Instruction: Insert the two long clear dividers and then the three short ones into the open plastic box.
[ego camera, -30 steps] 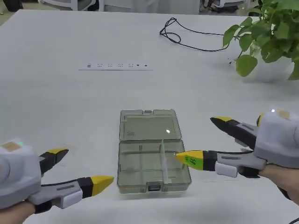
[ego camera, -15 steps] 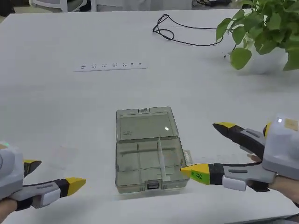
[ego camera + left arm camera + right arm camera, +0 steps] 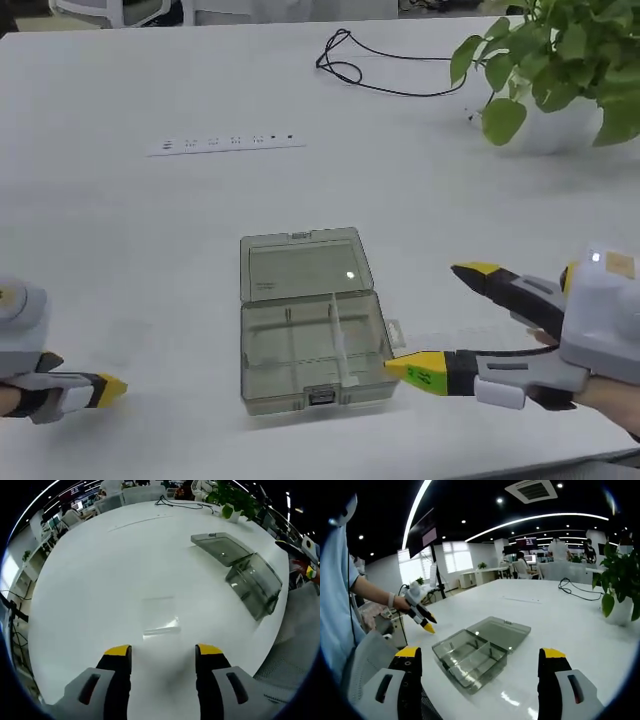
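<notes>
The left tongs [image 3: 163,650] hang low over the desk [image 3: 100,580] with the jaws parted and nothing between them. Just ahead, roughly in line with the gap, a clear divider [image 3: 161,627] lies flat on the desk, with a fainter clear outline just beyond it that cannot be made out for certain. The right tongs [image 3: 438,320] are spread wide and empty, the nearer jaw tip just beside the right wall of the box [image 3: 262,352]. The box sits open in the middle of the desk, its lid [image 3: 300,265] laid back flat behind it. Some dividers appear to stand in the box already, one running front to back; their count cannot be read through the clear plastic.

The step in hand looks like a pick-up of the divider by the left tongs. A thin clear strip lying flat gives little to pinch, so the person would do well to bring the jaws down astride its narrow width, tips nearly touching the desk, and close slowly so it does not skid away. Gripping near one end should leave the lower edge free to meet the slots, while the right tongs steady the box wall.
</notes>
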`<state>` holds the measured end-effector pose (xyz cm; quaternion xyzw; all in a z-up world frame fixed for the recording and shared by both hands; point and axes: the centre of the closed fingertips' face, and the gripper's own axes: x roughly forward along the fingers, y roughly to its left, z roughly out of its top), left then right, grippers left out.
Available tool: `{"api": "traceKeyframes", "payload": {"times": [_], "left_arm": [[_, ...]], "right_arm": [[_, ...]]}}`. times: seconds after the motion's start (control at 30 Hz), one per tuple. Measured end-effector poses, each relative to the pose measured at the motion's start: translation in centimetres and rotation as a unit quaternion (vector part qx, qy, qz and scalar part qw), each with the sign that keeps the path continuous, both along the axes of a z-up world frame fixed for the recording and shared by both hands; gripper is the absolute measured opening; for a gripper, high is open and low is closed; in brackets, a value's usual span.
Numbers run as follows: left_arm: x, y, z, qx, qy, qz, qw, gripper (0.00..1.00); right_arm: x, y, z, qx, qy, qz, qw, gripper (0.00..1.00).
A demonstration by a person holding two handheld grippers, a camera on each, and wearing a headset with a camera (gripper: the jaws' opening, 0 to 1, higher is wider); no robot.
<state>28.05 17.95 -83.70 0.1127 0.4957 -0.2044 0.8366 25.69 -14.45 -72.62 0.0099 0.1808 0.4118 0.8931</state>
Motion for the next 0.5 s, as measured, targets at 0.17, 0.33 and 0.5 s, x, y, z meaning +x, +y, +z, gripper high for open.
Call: {"api": "traceKeyframes", "payload": {"times": [0.17, 0.33, 0.5], "left_arm": [[-0.15, 0.07, -0.57, 0.014, 0.025, -0.005, 0.9996, 0.45], [-0.13, 0.28, -0.81, 0.025, 0.045, 0.0, 0.9987, 0.43], [-0.14, 0.25, -0.85, 0.036, 0.057, -0.004, 0.9977, 0.4]], "right_arm": [[0.04, -0.17, 0.24, 0.003, -0.002, -0.005, 1.0, 0.97], [-0.01, -0.35, 0.1, -0.001, -0.001, -0.006, 1.0, 0.96], [-0.27, -0.07, 0.05, -0.001, 0.002, -0.006, 1.0, 0.96]]}}
